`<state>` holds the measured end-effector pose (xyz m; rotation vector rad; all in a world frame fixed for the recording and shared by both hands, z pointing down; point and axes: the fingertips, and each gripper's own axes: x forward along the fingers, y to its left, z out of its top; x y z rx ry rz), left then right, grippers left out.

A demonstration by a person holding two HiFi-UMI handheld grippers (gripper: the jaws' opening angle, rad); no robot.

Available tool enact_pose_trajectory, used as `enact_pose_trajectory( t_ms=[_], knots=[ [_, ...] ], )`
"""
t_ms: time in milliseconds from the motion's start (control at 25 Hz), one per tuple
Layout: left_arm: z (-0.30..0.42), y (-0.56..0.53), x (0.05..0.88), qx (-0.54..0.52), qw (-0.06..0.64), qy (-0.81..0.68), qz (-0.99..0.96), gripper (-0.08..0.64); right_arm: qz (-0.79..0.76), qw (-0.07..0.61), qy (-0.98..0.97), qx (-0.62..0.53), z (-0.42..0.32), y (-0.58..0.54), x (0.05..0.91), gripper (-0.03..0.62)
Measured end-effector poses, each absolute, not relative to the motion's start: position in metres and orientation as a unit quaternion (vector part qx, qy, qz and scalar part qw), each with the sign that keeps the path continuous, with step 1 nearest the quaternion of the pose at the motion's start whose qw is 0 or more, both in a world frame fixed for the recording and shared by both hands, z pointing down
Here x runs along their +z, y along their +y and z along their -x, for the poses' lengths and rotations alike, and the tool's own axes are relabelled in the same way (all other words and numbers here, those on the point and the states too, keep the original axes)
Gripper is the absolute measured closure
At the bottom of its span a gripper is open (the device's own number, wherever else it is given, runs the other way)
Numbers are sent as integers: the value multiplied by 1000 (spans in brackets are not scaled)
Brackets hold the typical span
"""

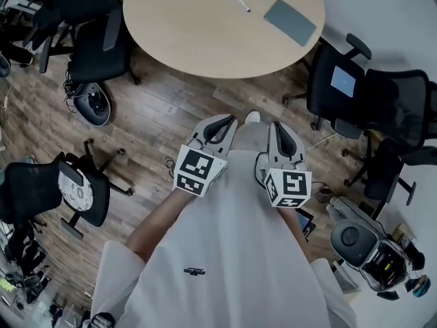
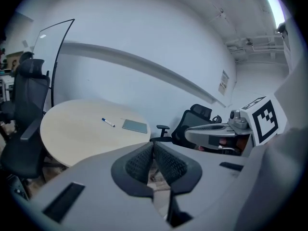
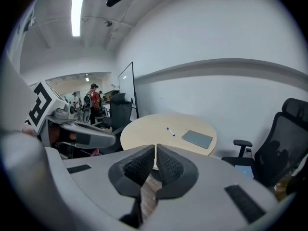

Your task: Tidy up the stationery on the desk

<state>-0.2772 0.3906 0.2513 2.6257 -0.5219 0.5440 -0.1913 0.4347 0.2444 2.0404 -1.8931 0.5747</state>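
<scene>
- Pen [image 1: 240, 1]: white barrel, blue cap. It is laid loose and at a slant on the round tabletop [image 1: 184, 36], towards its far side. Not yet gathered.
- Grey notebook [image 1: 290, 22]: flat and closed, laid near the pen on its right and apart from it, close to the tabletop's edge. Whether it is a notebook or a slim case cannot be told. Not yet squared up or stacked.
- Holder, tray or box: none is seen on the tabletop, so the place meant for the two items cannot be told.
- Left claw [image 1: 220, 126]: jaws brought together with nothing between them. It is held over the floor [image 1: 157, 115], well apart from the tabletop, and pointed towards it with a downward slant.
- Right claw [image 1: 281, 134]: jaws likewise together and empty. It is held just beside the left claw and aimed the same way.
- Progress: judged to be at the very start. Nothing is gripped and both items lie untouched. The approach to the tabletop, the opening of a claw, and the picking and placing of pen and notebook all remain to be done.
- Surroundings: black office chairs [image 1: 341, 80] are stood around the tabletop.
</scene>
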Motion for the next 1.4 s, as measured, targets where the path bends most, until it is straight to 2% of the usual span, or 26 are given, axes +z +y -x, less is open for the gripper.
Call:
enact_pose_trajectory(
  t_ms=[320,520,720,1080,1120,1160,1200,1400],
  knots=[
    [203,324,249,226,195,-177,-938,531,-713,144,-650,220,114,362,247,552],
    [141,270,264,242,204,-186,-930,531,-693,114,-682,206,47,305,254,552],
    [51,206,277,269,191,-191,-925,531,-684,208,-664,220,-61,238,289,552],
    [-72,135,308,313,199,-196,-908,531,-626,201,-704,268,-171,154,329,549],
    [-80,129,314,317,202,-193,-906,531,-623,201,-702,280,-178,146,337,520],
    [-89,124,321,321,206,-187,-905,531,-618,201,-701,294,-182,139,346,447],
    [-97,118,329,325,208,-181,-904,531,-611,200,-701,308,-186,132,356,419],
    [-129,93,378,346,205,-163,-901,531,-584,219,-704,340,-209,103,399,406]
  ],
)
